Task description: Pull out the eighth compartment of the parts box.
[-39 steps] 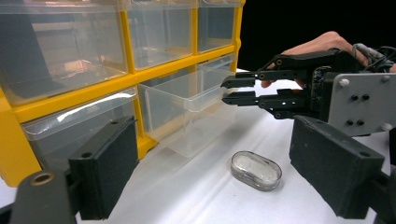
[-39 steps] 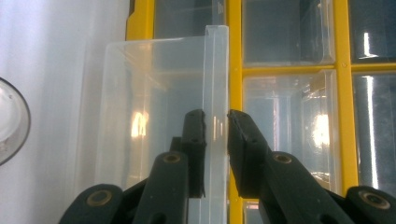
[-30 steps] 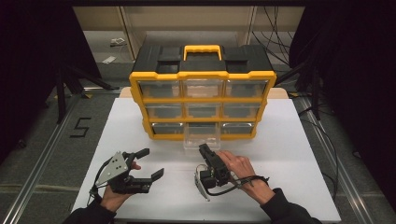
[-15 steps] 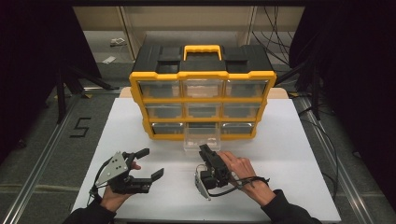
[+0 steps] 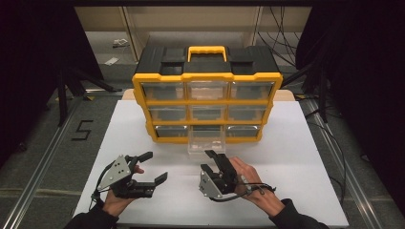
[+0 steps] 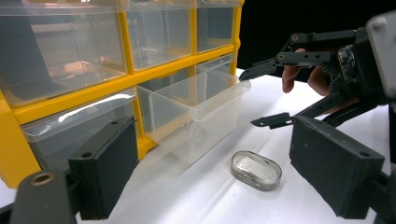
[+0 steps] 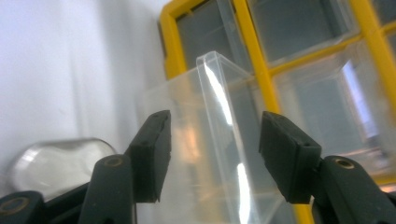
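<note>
A yellow and black organizer (image 5: 207, 95) with clear drawers stands at the table's middle. Its bottom middle drawer (image 5: 206, 141) is pulled out toward me. My right gripper (image 5: 208, 161) sits just in front of that drawer. Its jaws have just been opening, and in the right gripper view (image 7: 215, 158) the drawer's front wall (image 7: 219, 116) stands between the pads without touching them. A small clear oval case (image 6: 256, 170) lies on the table beside the drawer (image 6: 196, 112), under the right gripper (image 6: 250, 99). My left gripper (image 5: 155, 166) rests open at the lower left, holding nothing.
The white tabletop (image 5: 296, 143) has free room on both sides of the organizer. Dark floor with rails and cables surrounds the table. The organizer's other drawers are pushed in.
The right gripper's jaws have spread apart at the drawer's front, letting go of it. The left gripper has stayed where it was.
</note>
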Demonstrator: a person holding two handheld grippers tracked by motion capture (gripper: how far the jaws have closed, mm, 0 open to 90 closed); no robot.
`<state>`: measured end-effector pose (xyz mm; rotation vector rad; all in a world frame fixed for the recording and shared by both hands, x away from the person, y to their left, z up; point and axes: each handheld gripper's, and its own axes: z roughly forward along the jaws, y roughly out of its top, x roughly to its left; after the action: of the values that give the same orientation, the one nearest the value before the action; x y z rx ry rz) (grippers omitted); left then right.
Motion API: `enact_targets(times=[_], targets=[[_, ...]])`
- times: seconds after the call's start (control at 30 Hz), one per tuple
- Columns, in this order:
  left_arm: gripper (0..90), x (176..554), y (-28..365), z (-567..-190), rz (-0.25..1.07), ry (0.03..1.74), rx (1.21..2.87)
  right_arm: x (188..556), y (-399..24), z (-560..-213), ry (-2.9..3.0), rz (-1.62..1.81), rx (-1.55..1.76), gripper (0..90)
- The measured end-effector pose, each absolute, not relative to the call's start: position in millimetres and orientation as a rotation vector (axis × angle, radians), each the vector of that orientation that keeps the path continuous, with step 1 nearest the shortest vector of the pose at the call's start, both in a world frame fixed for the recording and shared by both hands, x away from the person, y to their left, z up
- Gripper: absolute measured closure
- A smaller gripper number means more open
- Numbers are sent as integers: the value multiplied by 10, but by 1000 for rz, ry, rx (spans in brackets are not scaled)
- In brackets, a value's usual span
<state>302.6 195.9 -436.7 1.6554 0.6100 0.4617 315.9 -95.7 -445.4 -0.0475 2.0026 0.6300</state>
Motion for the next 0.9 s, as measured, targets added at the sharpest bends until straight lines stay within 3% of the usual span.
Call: enact_targets(times=[0.4, 0.9], targets=[[153, 3026, 1955, -4367, 460, 607, 1658, 3198, -971, -4321, 2269, 917, 357, 384], [153, 3030, 1952, -4367, 460, 607, 1658, 3285, -935, -4329, 2414, 1000, 713, 325]])
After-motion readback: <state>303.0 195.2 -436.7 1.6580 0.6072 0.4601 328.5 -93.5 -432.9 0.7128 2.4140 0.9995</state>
